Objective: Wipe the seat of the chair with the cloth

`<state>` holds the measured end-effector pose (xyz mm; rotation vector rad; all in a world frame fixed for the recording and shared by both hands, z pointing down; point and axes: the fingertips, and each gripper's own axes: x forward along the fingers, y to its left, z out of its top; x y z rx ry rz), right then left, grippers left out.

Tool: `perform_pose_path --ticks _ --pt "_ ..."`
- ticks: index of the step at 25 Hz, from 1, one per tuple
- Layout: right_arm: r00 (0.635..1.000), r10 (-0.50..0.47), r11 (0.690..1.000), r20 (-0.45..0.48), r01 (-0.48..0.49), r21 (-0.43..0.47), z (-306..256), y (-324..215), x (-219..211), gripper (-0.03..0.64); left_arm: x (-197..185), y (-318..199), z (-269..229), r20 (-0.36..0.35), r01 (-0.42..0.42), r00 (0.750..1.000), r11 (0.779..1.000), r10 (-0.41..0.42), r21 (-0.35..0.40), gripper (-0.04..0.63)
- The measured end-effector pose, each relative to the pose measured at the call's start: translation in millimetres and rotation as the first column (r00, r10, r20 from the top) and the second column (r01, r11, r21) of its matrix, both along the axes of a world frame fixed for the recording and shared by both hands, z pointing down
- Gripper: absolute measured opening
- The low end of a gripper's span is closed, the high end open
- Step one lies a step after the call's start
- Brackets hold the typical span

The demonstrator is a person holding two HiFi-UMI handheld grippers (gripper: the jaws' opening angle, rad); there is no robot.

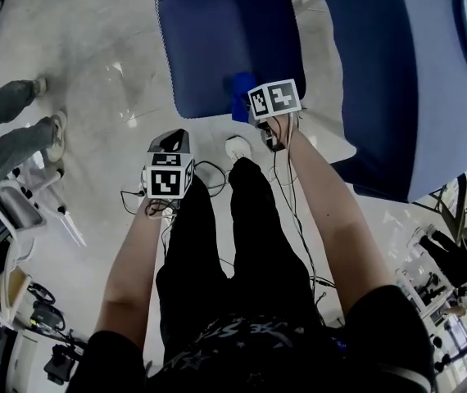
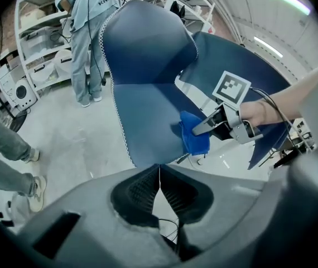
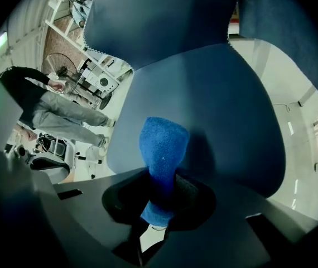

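The cloth (image 3: 162,149) is bunched and pinched at 1 end by my right tongs (image 3: 159,205), clenched on it, with the free wad poking out over the front part of the seat (image 3: 220,110). From the left gripper view it sits at the seat's front edge, but I cannot tell if it actually presses on the fabric. My left tongs (image 2: 159,175) are closed on nothing, held back over the floor (image 2: 81,144), well apart from the chair (image 2: 148,43).

My worries:
- The grip takes only a narrow neck of cloth, so drag across the seat could tug it loose.
- With so little wad ahead of the tips, a steep angle would put hard plastic on the seat, not cloth.
- Nothing braces the chair, so a firm push may shift it away.
- Cables (image 1: 209,170) lie by my feet, and stepping in could snag them.
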<state>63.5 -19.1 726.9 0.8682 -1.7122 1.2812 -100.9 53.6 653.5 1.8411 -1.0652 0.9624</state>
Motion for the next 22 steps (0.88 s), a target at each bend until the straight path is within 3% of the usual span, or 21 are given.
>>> perform_pose_path --ticks 13,22 --pt "0.989 0.048 0.999 -0.140 -0.048 0.004 -2.9 -8.4 112.9 0.074 56.3 -20.8 -12.0 0.025 -0.002 1.000 1.000 0.002 0.022 0.020" --pt "0.984 -0.023 1.000 -0.174 0.026 0.014 -16.6 -15.3 142.7 0.071 56.0 -36.1 -43.8 0.055 0.130 0.989 0.988 -0.135 0.088 0.020"
